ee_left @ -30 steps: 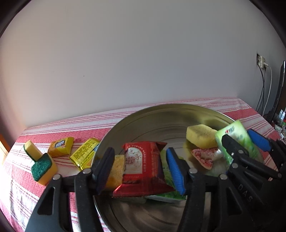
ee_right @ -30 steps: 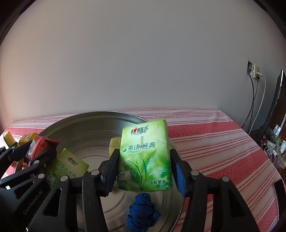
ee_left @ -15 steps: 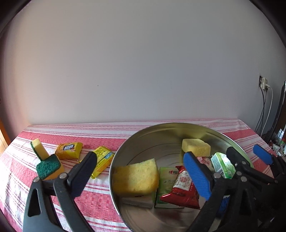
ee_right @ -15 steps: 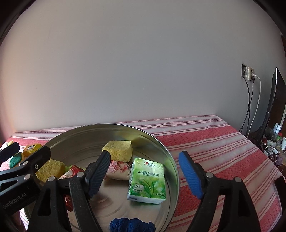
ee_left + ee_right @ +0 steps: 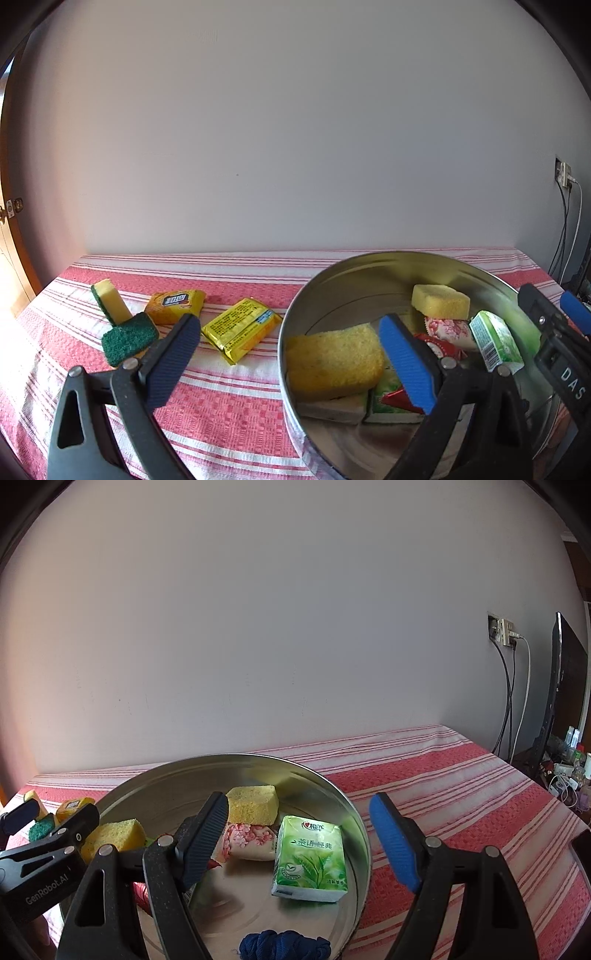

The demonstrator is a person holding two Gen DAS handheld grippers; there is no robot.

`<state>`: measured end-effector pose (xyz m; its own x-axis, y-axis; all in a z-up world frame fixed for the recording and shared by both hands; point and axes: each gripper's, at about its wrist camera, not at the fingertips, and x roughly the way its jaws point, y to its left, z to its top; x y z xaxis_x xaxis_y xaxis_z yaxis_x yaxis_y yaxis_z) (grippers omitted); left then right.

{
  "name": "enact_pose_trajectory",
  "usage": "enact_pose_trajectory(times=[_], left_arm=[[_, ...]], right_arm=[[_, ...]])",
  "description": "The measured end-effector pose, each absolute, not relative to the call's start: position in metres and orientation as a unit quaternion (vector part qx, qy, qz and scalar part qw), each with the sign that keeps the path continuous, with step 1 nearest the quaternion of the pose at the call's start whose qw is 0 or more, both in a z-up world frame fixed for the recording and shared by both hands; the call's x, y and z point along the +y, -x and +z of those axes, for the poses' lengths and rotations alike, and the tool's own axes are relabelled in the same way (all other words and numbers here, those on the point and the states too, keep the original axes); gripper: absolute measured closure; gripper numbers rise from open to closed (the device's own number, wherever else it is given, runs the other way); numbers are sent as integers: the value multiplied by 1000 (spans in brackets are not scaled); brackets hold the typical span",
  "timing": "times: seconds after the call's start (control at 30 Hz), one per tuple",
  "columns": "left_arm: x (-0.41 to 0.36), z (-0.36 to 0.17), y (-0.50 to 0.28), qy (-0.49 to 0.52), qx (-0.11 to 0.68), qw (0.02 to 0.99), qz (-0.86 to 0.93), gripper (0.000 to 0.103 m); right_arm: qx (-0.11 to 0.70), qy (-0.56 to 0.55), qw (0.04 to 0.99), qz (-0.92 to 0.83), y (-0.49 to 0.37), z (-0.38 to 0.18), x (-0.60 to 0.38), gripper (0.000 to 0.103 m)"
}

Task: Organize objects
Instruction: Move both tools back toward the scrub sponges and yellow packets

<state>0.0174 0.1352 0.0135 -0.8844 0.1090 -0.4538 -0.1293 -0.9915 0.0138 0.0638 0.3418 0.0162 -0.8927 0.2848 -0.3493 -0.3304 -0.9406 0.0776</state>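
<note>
A round metal tin (image 5: 332, 280) (image 5: 325, 779) sits on the red striped cloth. In it lie yellow sponges (image 5: 332, 363) (image 5: 253, 805), a red snack packet (image 5: 439, 349), a floral packet (image 5: 251, 842), a green tissue pack (image 5: 310, 858) (image 5: 496, 341) and a blue cloth (image 5: 284, 945). My left gripper (image 5: 288, 365) is open and empty over the tin's left rim. My right gripper (image 5: 299, 845) is open and empty above the tissue pack. Left of the tin lie two yellow packets (image 5: 240, 328) (image 5: 175, 301) and two green-yellow scouring sponges (image 5: 127, 338) (image 5: 110, 299).
A plain wall stands behind the table. A wall socket with cables (image 5: 504, 631) and a dark screen (image 5: 565, 686) are at the right, with small clutter (image 5: 565, 775) beyond the table's right edge. A wooden door (image 5: 9, 236) is at the far left.
Both grippers opened: the left let the red snack packet drop into the tin, the right let go of the green tissue pack. Both have since drawn back and up; the left swung leftward.
</note>
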Motion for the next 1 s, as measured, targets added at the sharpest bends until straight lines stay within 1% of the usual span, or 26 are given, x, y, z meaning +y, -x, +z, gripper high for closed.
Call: enact_pose_trajectory(times=[0.23,0.43,0.67,1.0], left_arm=[[120,10,-22,221,31,47,974,4],[106,7,-22,225,24,39,973,4],[103,5,-25,225,35,38,973,4],[85,2,-17,238,17,35,970,4]], right_arm=[[65,126,168,975,-75,19,332,22],[49,127,170,976,-74,19,325,22],[55,125,177,975,-75,19,327,22],[56,138,154,977,-75,17,303,22]])
